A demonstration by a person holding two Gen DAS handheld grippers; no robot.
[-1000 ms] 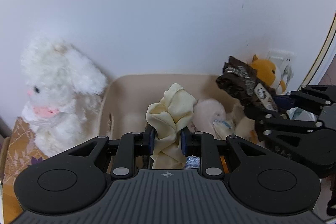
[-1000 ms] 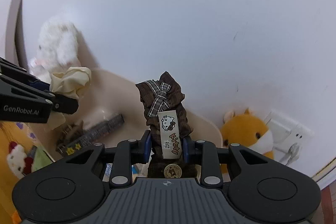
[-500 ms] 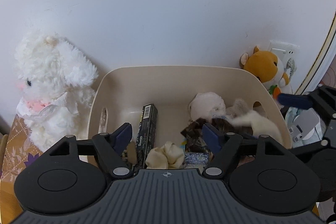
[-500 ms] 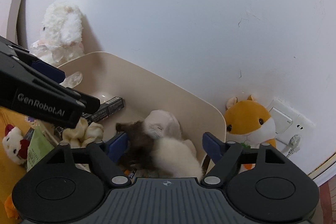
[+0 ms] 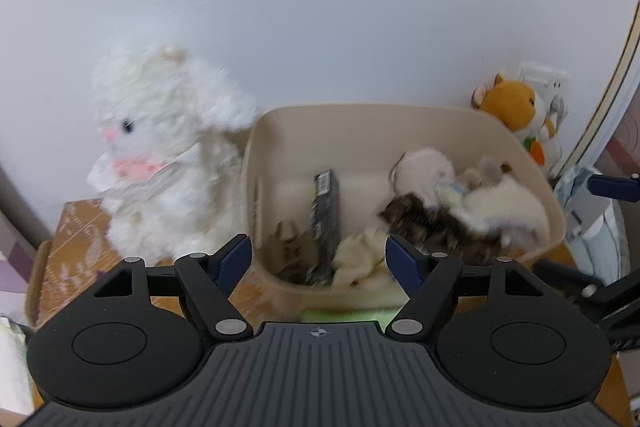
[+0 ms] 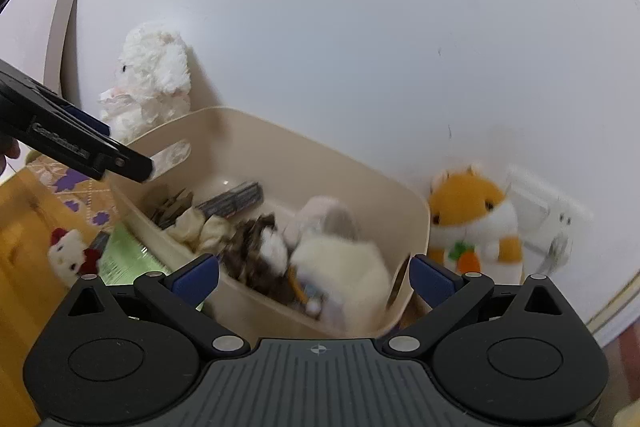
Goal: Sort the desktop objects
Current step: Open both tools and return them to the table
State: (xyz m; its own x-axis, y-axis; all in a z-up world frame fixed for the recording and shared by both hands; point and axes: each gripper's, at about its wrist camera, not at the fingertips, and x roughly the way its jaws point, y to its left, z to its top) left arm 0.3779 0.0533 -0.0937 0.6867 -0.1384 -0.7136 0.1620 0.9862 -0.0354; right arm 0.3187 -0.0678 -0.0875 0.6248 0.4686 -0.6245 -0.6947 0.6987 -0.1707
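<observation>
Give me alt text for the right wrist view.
The open right gripper hovers over a beige bin holding scrunchies, a dark box and plush toys. A white plush and an orange hamster plush flank it against a white wall.

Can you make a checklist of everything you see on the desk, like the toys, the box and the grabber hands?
Surface: wooden desk, partly covered.
Job's things: beige bin holds yellow scrunchie, brown scrunchie, dark box, pale plush toys.
Clutter: white fluffy plush left of bin, orange hamster plush right, small white doll, green packet.
Grippers: left gripper and right gripper both open, empty.
Cables: nothing seen.
Surroundings: white wall, wall socket.
</observation>
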